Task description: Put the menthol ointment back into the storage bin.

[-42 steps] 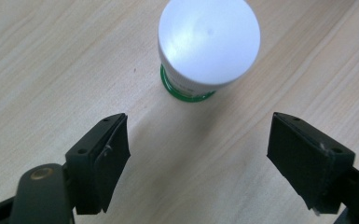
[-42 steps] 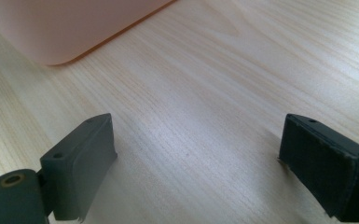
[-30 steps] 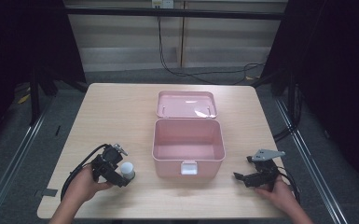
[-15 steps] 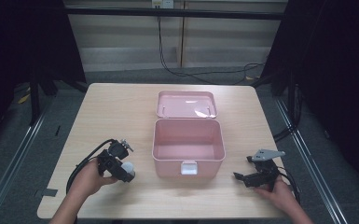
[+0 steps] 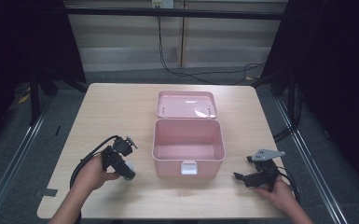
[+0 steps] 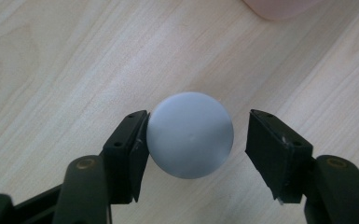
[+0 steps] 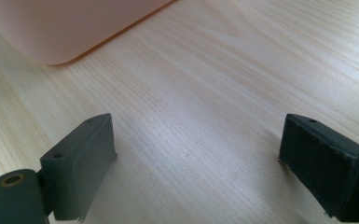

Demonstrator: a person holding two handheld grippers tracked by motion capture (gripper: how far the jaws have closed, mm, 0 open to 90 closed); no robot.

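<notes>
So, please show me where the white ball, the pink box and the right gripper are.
white ball (image 6: 190, 135), left gripper view, middle of its rounded face.
pink box (image 5: 189, 162), high view, front wall.
right gripper (image 5: 242, 178), high view, midway between its fingertips.

Pale grey ball (image 6: 190, 135) on tabletop, prob. matte.

The high view looks forward and down on the whole light wooden table (image 5: 121, 112) from the person's side, at a distance. The left gripper view looks steeply down, very close to the tabletop, along its own jaws at a pale grey ball (image 6: 190, 134). The right gripper view skims low across the wood. All three share the open pink plastic box (image 5: 189, 145).
</notes>
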